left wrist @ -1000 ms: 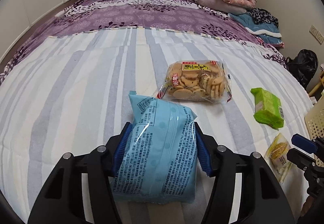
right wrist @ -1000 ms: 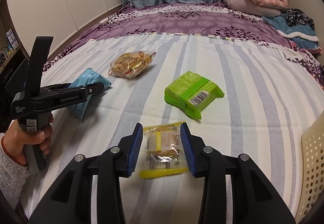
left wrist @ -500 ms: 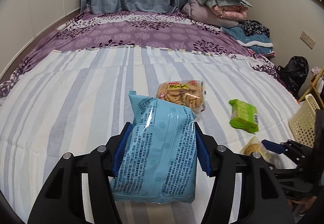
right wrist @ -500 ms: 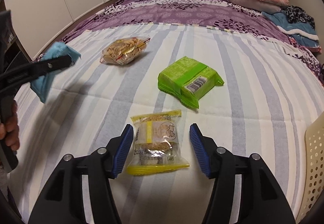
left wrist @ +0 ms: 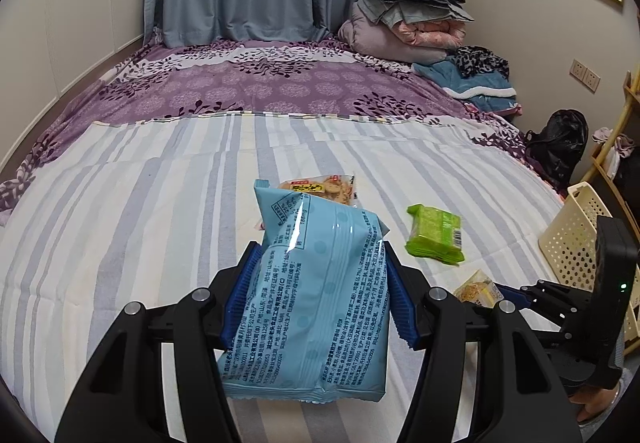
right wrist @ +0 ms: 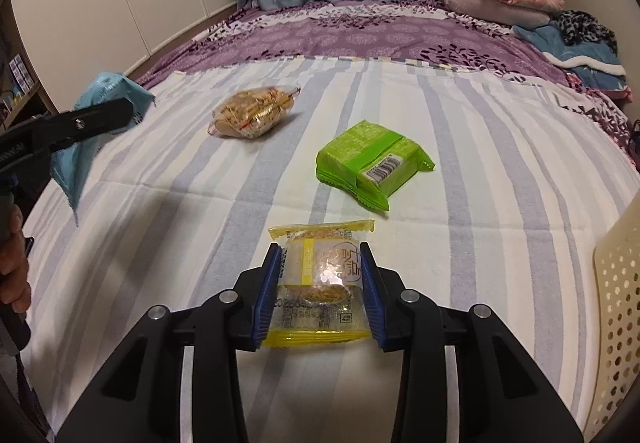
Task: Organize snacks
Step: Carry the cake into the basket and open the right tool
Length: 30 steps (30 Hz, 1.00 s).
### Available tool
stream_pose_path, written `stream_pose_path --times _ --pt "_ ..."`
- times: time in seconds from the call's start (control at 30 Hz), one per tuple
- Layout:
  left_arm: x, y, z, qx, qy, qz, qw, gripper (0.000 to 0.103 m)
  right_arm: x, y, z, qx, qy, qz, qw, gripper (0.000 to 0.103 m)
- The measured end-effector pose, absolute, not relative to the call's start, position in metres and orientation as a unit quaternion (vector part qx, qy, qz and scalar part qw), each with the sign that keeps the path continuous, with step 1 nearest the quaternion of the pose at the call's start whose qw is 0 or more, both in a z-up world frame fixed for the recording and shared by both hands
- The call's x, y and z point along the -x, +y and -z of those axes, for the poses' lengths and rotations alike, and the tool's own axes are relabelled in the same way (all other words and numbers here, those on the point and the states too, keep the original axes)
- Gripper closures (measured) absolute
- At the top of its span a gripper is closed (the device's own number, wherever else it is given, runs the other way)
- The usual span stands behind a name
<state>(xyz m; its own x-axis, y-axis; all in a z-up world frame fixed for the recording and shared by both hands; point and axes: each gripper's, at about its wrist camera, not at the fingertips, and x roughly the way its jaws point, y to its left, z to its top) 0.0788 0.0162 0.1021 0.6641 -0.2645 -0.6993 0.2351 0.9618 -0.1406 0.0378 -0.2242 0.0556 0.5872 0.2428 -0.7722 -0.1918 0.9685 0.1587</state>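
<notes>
The left gripper (left wrist: 320, 295) has its jaws clamped on a light blue snack bag (left wrist: 316, 299), held clear above the striped bed (left wrist: 140, 223). The right gripper (right wrist: 320, 291) has just closed its jaws on a yellow pastry packet (right wrist: 320, 283) (lying flat on the bed). A green packet (right wrist: 368, 163) and a clear cracker bag (right wrist: 252, 115) lie beyond, and a cream perforated basket (right wrist: 620, 303) stands at the right edge.

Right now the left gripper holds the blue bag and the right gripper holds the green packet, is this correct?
Not quite. The left gripper does hold the blue bag, but the right gripper is shut on the small yellow packet. The green packet lies free on the bed, as the right wrist view shows.
</notes>
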Motion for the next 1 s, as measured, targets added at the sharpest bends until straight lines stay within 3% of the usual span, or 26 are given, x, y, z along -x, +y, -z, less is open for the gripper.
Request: stream_pose_path --times 1.0 --pt "-0.013 -0.074 -0.171 -0.031 0.327 0.225 0.918 0.043 0.081 -0.376 -0.151 -0.109 0.298 0.0 0.948 0.065"
